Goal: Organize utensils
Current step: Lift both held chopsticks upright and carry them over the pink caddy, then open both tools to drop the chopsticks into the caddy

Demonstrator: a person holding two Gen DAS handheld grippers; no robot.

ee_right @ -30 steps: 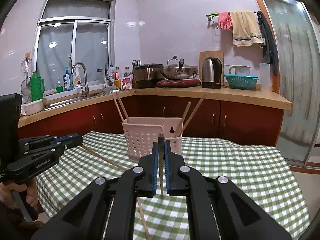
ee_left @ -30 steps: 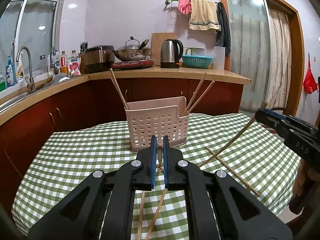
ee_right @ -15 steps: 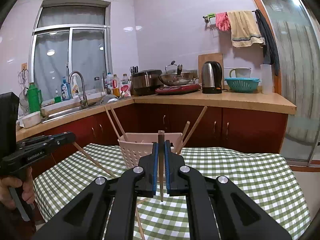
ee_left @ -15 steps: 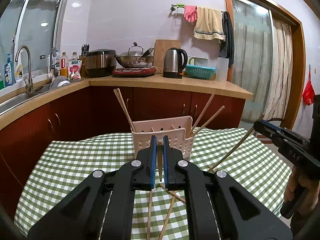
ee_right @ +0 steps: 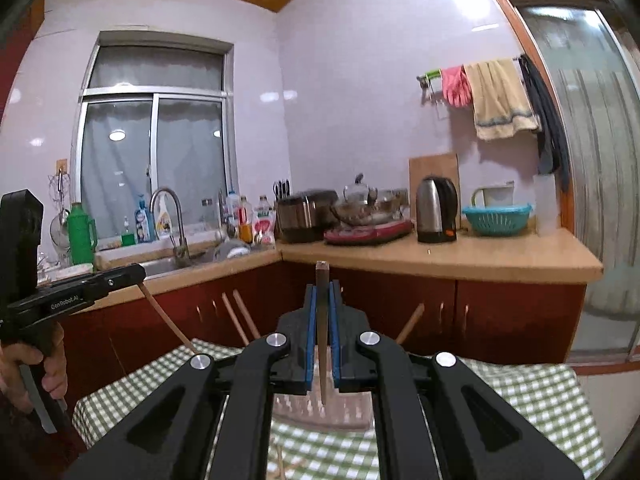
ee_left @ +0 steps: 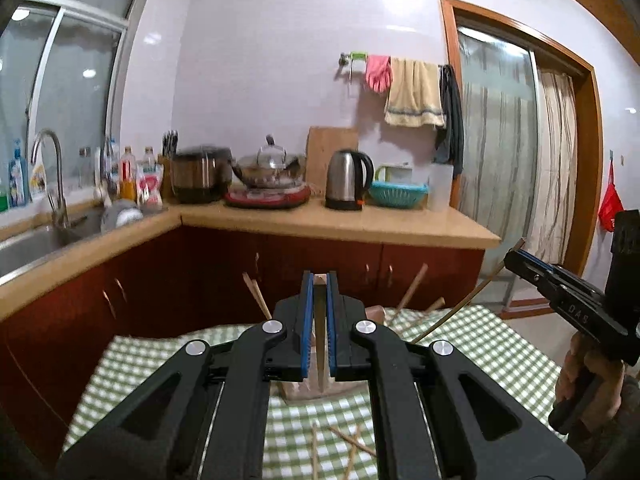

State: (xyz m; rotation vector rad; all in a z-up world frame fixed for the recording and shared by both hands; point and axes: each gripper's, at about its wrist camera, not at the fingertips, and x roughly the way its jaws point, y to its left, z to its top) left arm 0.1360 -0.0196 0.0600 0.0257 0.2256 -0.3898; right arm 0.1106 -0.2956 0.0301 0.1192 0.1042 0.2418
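Holding one chopstick (ee_left: 320, 332) each, L gripper (ee_left: 319, 300) & R gripper (ee_right: 323, 312) clamped — sticks may clash or miss the basket (ee_right: 320, 408) w/ both dropping at once.

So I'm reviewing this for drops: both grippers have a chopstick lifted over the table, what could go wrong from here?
1. Each chopstick, left and right, is pinched across its thin shaft and could pivot or slip.
2. The chopsticks in the holder lean outward, so an incoming one could jam against them.
3. Loose chopsticks on the table could be knocked off.
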